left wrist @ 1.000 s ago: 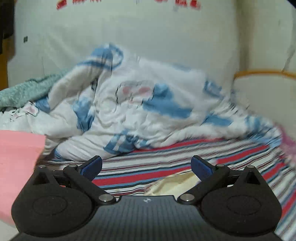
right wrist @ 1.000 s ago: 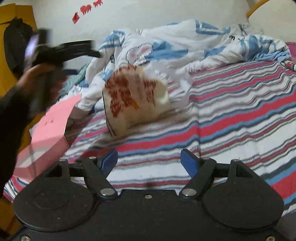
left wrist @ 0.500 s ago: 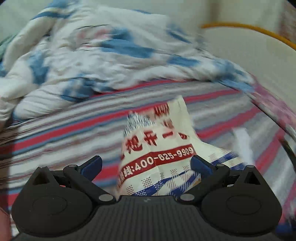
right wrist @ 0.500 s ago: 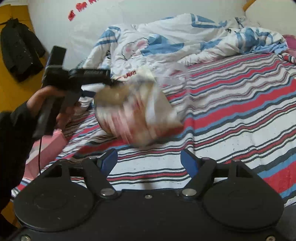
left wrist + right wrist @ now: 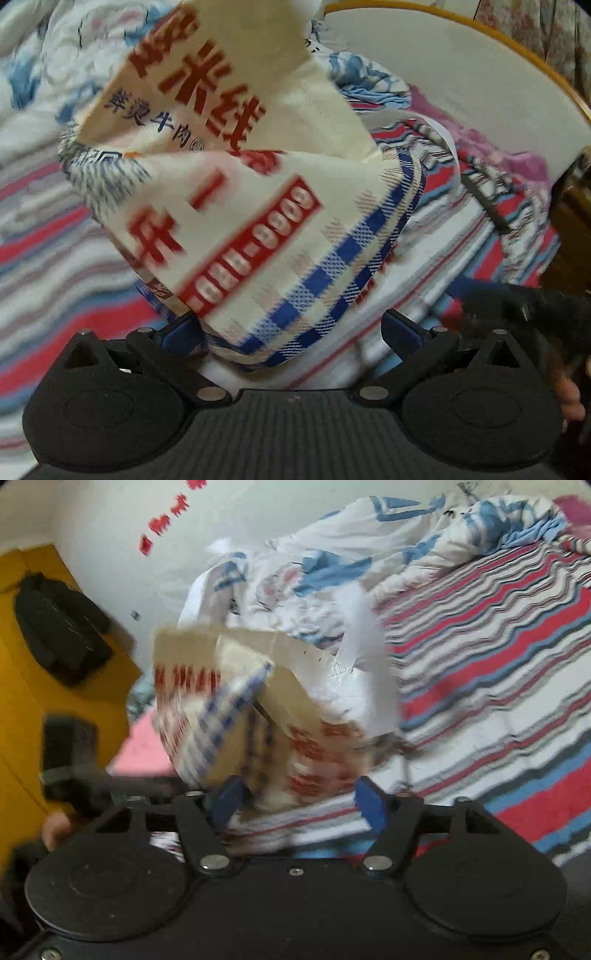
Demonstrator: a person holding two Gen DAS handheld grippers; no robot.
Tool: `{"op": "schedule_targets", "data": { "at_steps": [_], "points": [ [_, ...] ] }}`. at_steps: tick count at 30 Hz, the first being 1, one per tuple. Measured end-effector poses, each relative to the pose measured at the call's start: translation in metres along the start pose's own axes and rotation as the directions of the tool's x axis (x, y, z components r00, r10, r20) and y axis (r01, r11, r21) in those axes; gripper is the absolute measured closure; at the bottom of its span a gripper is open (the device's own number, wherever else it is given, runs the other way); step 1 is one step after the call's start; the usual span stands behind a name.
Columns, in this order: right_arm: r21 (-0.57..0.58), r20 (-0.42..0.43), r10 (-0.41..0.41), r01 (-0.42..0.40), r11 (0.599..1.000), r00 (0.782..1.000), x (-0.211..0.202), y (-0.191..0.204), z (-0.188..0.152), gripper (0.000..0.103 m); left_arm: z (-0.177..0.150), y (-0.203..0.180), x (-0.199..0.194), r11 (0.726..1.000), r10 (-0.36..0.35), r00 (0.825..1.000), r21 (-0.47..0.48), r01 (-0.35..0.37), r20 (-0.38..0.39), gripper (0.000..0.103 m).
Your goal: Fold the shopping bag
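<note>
The shopping bag (image 5: 258, 206) is cream cloth with red lettering, a blue check band and white handles. It stands crumpled on the striped bed sheet and fills the left wrist view. My left gripper (image 5: 291, 328) is open, its jaws wide apart, with the bag's lower edge between them. In the right wrist view the bag (image 5: 258, 709) is blurred and close, its white handle (image 5: 365, 657) sticking up. My right gripper (image 5: 299, 797) is open with the bag's bottom between its fingers. The left gripper shows at that view's left edge (image 5: 74, 768).
A striped red, blue and white sheet (image 5: 498, 672) covers the bed. A rumpled white and blue quilt (image 5: 369, 546) lies at the back. A pink box (image 5: 144, 749) sits left of the bag. A white headboard with yellow rim (image 5: 461, 74) stands at the right.
Both grippers have moved in close to the bag, which now sits between each pair of open jaws. The bag has shifted and is blurred with motion.
</note>
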State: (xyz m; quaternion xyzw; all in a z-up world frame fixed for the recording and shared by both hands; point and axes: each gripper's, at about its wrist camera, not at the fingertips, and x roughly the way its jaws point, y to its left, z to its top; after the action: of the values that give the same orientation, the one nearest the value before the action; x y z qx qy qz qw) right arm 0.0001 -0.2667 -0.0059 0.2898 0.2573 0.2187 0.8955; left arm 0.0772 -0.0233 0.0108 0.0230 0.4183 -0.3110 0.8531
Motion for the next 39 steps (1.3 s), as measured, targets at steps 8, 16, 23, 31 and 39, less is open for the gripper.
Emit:
{"op": "schedule_targets", "data": {
  "at_steps": [8, 16, 23, 31, 39],
  "points": [
    [0.207, 0.026, 0.155, -0.157, 0.966, 0.988, 0.022, 0.0, 0.012, 0.042, -0.02, -0.005, -0.011, 0.999, -0.048, 0.999, 0.018, 0.048, -0.023, 0.0],
    [0.402, 0.05, 0.193, -0.197, 0.894, 0.98, 0.089, -0.009, 0.031, 0.074, -0.014, 0.011, -0.015, 1.0, -0.017, 1.0, 0.021, 0.017, -0.02, 0.0],
    [0.427, 0.044, 0.18, -0.182, 0.886, 0.983, 0.118, -0.014, 0.037, 0.103, -0.012, 0.039, -0.052, 0.999, 0.037, 0.997, -0.038, -0.034, 0.063, 0.0],
    [0.487, -0.115, 0.096, -0.029, 0.873, 0.989, 0.11, -0.043, 0.006, 0.103, 0.057, 0.036, -0.085, 0.978, 0.206, 0.932, -0.024, -0.209, 0.299, 0.0],
    [0.433, -0.155, 0.086, -0.01, 0.901, 0.984, 0.11, -0.039, 0.004, 0.103, 0.108, 0.04, -0.018, 0.935, 0.338, 0.913, 0.028, -0.353, 0.227, 0.0]
  ]
}}
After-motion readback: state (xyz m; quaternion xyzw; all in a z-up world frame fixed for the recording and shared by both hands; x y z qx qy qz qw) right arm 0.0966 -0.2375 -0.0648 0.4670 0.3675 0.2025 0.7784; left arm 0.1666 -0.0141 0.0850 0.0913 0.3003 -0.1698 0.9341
